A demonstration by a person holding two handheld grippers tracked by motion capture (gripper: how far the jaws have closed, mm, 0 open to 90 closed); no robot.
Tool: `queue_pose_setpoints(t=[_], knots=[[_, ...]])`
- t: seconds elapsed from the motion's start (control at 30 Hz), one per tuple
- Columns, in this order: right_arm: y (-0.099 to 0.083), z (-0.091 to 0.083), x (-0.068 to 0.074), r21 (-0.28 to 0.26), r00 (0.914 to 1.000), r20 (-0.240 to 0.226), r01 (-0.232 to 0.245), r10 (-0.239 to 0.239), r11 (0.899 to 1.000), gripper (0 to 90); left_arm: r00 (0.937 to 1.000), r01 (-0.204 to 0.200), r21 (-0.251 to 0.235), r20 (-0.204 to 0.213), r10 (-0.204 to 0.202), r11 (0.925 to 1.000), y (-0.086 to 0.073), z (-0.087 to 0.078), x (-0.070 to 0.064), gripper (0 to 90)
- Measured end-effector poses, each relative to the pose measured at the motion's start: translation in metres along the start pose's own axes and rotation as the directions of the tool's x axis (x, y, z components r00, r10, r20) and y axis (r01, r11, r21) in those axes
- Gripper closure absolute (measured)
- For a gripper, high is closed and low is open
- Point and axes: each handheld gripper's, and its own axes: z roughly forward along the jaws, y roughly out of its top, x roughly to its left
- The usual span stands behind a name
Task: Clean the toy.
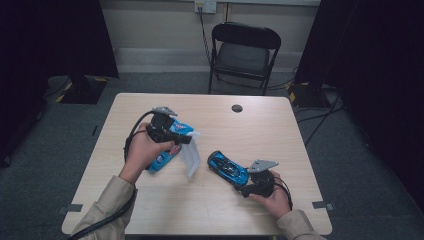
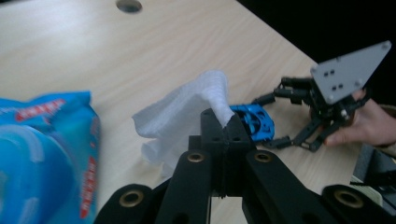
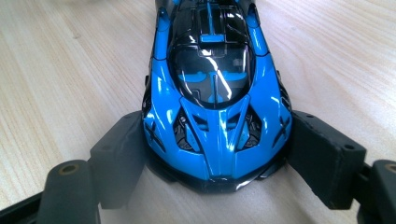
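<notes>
Right gripper view: car (image 3: pixel 217 93) between claw (image 3: pixel 217 161) jaws

Glossy plastic toy car (image 3: pixel 217 100), textured cloth wipe (image 2: pixel 187 109)

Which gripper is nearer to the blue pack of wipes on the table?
Left. The left gripper hangs just above the pack of wipes, pinching a white wipe. The right gripper is farther right, clamped on the blue toy car.

left gripper (image 1: pixel 186 139) jaws clamped; right gripper (image 1: pixel 239 183) jaws spread
</notes>
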Motion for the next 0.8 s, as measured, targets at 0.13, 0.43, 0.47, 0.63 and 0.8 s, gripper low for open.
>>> queue_pose_setpoints(t=[0.13, 0.43, 0.47, 0.63, 0.8], knots=[[0.000, 0.000, 0.000, 0.001, 1.0000, 0.000, 0.001, -0.001, 1.000, 22.7, 0.9998, 0.012, 0.034, 0.014, -0.012, 0.9994, -0.019, 0.015, 0.000, 90.0], [0.000, 0.000, 0.000, 0.001, 1.0000, -0.001, 0.002, -0.002, 1.000, 22.8, 0.9988, 0.033, 0.108, 0.034, -0.036, 0.9936, -0.060, 0.039, 0.003, 90.0], [0.000, 0.000, 0.000, 0.001, 1.0000, -0.001, 0.002, -0.002, 1.000, 22.8, 0.9986, 0.035, 0.114, 0.034, -0.039, 0.9929, -0.064, 0.041, 0.004, 90.0], [0.000, 0.000, 0.000, 0.001, 1.0000, -0.002, 0.002, -0.002, 1.000, 22.8, 0.9991, 0.036, 0.126, 0.019, -0.038, 0.9914, -0.079, 0.049, 0.006, 90.0], [0.000, 0.000, 0.000, 0.001, 1.0000, -0.002, 0.002, -0.002, 1.000, 22.7, 1.0000, 0.000, 0.147, 0.009, -0.001, 0.9891, -0.091, 0.060, 0.000, 90.0]])
